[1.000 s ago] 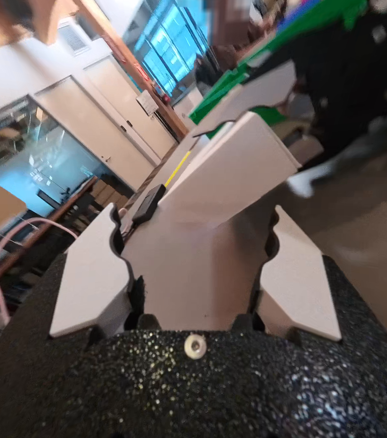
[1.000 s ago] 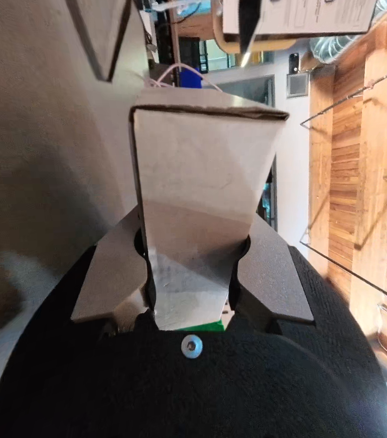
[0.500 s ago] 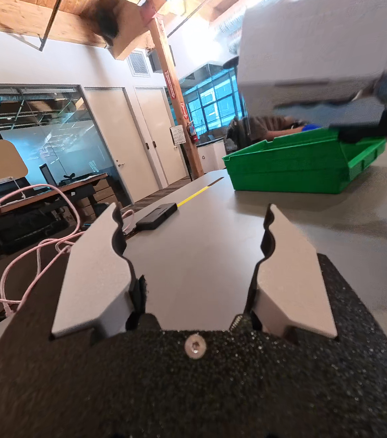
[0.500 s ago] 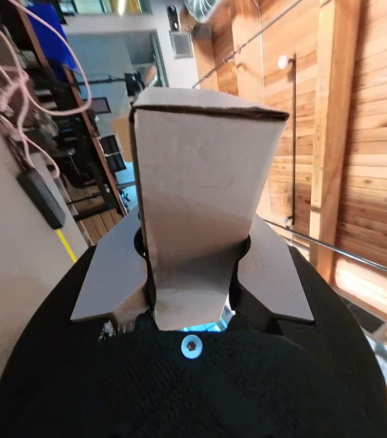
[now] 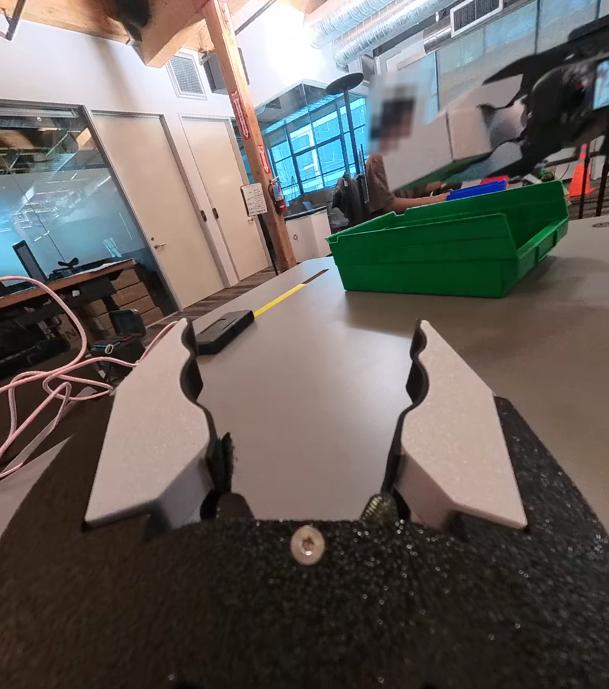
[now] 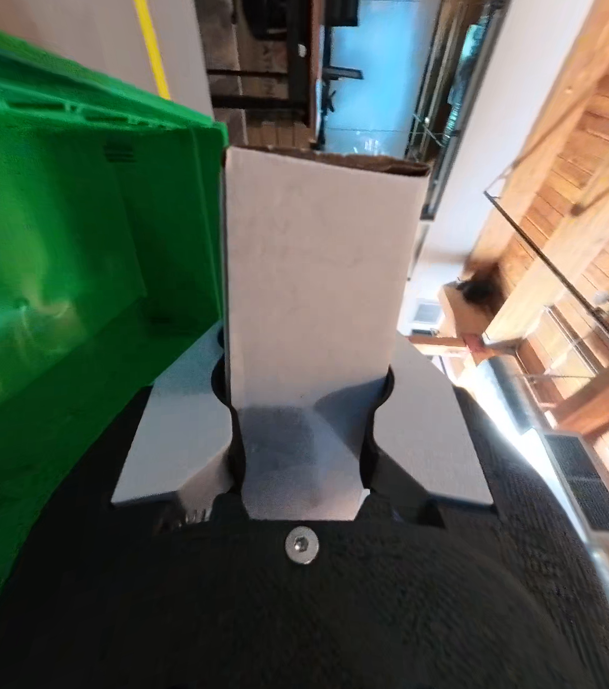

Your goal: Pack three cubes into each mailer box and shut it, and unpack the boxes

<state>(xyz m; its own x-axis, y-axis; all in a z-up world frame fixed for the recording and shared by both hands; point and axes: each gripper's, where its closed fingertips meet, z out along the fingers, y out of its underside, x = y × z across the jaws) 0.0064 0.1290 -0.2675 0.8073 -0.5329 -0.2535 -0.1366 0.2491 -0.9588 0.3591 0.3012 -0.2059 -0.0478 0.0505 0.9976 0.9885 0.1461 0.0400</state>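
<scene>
The right gripper (image 6: 308,369) is squeezing a white mailer box (image 6: 317,283). Its two fingers (image 6: 179,421) press the box from both sides. The box's long side runs straight out from the gripper, away from the camera. The far end shows a brown cardboard edge (image 6: 366,164), but I cannot tell if the box is shut or what is inside.

Right beside the box, on its left in this view, is the green bin (image 6: 71,231). The box looks very near the bin's wall; I cannot tell if they touch.

The left gripper (image 5: 304,367) is low over the gray table (image 5: 519,335). Its fingers (image 5: 153,421) are spread wide and hold nothing.

Farther off in the left wrist view, the green bin (image 5: 444,257) sits on the table, ahead and to the right. Above the bin, the mailer box (image 5: 440,145) hangs in the air, blurry, held by the right gripper (image 5: 511,130). The box is tipped, with its long side pointing down and left toward the bin.

So the right gripper is the near one, and the box seems to be going to the bin below it. The left gripper is well apart from both.

A black flat device (image 5: 222,330) and a pink cable (image 5: 34,373) are at the table's left edge.
</scene>
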